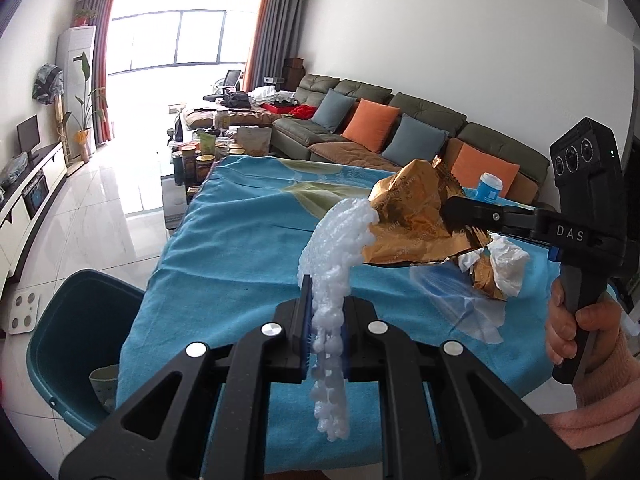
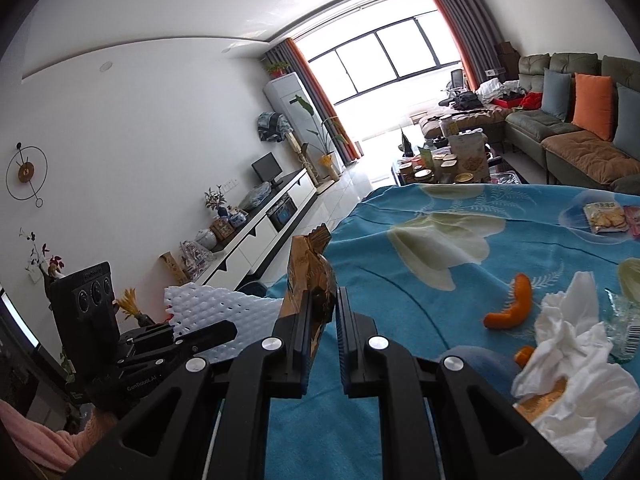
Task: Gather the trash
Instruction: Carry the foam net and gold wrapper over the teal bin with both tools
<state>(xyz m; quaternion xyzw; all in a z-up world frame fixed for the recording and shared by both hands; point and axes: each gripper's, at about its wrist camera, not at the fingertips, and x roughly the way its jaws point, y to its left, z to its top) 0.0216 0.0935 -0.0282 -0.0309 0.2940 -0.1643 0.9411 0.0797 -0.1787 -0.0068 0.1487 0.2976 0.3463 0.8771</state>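
My left gripper (image 1: 325, 305) is shut on a white foam net (image 1: 340, 232), which sticks up above the fingers and hangs down below them. From the right wrist view the left gripper (image 2: 229, 330) and its foam net (image 2: 208, 308) sit at the lower left. My right gripper (image 2: 323, 305) is shut on a crumpled gold-brown foil wrapper (image 2: 312, 268), held off the table. The left wrist view shows the right gripper (image 1: 451, 209) pinching that wrapper (image 1: 408, 216) just right of the foam. A teal bin (image 1: 68, 332) stands on the floor at the table's left corner.
On the blue floral tablecloth (image 2: 400, 320) lie orange peels (image 2: 512, 306), a crumpled white tissue (image 2: 572, 364), a clear plastic wrapper (image 2: 624, 316) and a snack packet (image 2: 604, 218). A blue-capped bottle (image 1: 489, 188) stands behind. A sofa (image 1: 400, 128) and a cluttered coffee table (image 1: 208, 152) lie beyond.
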